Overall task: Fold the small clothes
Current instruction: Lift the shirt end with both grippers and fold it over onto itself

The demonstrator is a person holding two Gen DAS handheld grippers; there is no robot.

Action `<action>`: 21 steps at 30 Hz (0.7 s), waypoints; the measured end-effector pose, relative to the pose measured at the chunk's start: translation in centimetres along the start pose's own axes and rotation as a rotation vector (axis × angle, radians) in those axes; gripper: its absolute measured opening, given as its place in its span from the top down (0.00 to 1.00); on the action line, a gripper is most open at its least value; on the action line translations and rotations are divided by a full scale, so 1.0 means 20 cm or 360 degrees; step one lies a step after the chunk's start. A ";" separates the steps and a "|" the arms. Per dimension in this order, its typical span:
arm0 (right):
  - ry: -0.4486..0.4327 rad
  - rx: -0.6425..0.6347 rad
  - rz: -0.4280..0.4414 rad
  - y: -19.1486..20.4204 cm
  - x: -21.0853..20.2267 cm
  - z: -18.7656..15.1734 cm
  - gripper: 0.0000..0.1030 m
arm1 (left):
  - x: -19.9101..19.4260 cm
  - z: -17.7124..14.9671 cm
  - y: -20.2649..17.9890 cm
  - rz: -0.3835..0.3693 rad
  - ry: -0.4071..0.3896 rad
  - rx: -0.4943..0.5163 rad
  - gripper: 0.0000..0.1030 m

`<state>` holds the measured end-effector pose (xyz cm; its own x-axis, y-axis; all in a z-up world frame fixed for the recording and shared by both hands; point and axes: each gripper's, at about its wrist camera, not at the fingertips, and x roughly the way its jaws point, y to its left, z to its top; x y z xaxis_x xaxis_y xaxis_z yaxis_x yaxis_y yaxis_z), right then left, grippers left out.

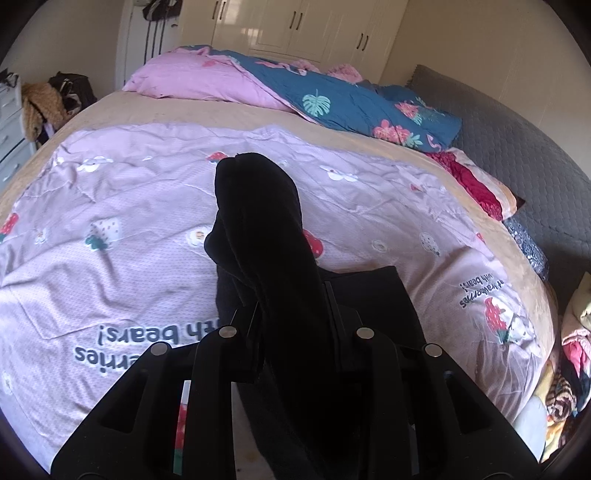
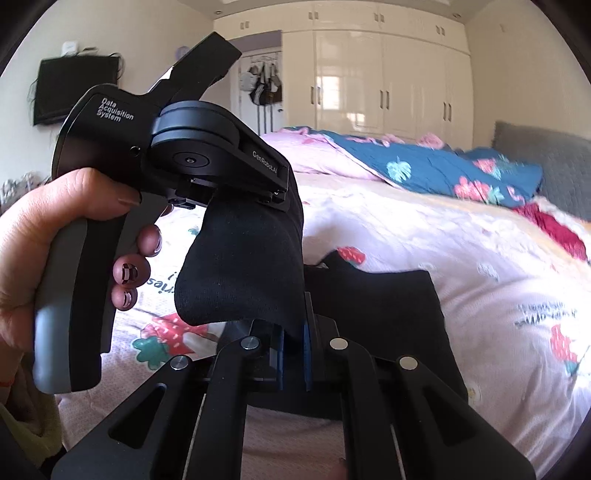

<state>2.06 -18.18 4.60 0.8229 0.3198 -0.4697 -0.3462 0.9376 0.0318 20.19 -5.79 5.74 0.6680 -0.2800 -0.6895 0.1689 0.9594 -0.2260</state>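
Black knit fabric fills the middle of the left wrist view: a black sock (image 1: 258, 229) rises from between the fingers of the left gripper (image 1: 295, 314) and stands up over the bed, its far end bunched and folded over. The jaws are drawn in narrow, pads pressed against the sock on both sides — a grip on it. Just right of the gripper a second dark garment (image 1: 373, 291) lies flat on the pink strawberry-print quilt (image 1: 129, 206). Further back lie a pink pillow (image 1: 192, 77) and a blue floral blanket (image 1: 369, 103); white wardrobe doors (image 1: 314, 29) line the far wall. A heap of mixed clothes (image 1: 569, 369) sits at the right edge, off the bed.

Right wrist view: the right gripper (image 2: 293, 347) is closed on the lower edge of the same black sock (image 2: 236, 273), blue pads pinching the cloth. The sock hangs as a short span up to the left gripper (image 2: 255, 184), which enters from the upper left with a person's hand (image 2: 44, 251) wrapped around its grey handle — the sock is held off the bed between the two tools. The flat dark garment (image 2: 380, 306) lies on the quilt (image 2: 461, 266) directly behind the right gripper's fingers. Blue blanket (image 2: 443, 170) and wardrobe (image 2: 388, 81) in the background, slightly blurred.
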 end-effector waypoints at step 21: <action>0.0366 0.0695 0.0139 -0.48 0.14 -0.22 0.92 | 0.42 -0.06 -0.35 -0.0045 0.0298 0.0102 0.75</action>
<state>5.75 -26.79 -0.91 0.6615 0.4074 -0.6296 -0.1480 0.8940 0.4230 23.77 -14.96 0.80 0.5166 -0.3028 -0.8009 0.2356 0.9495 -0.2071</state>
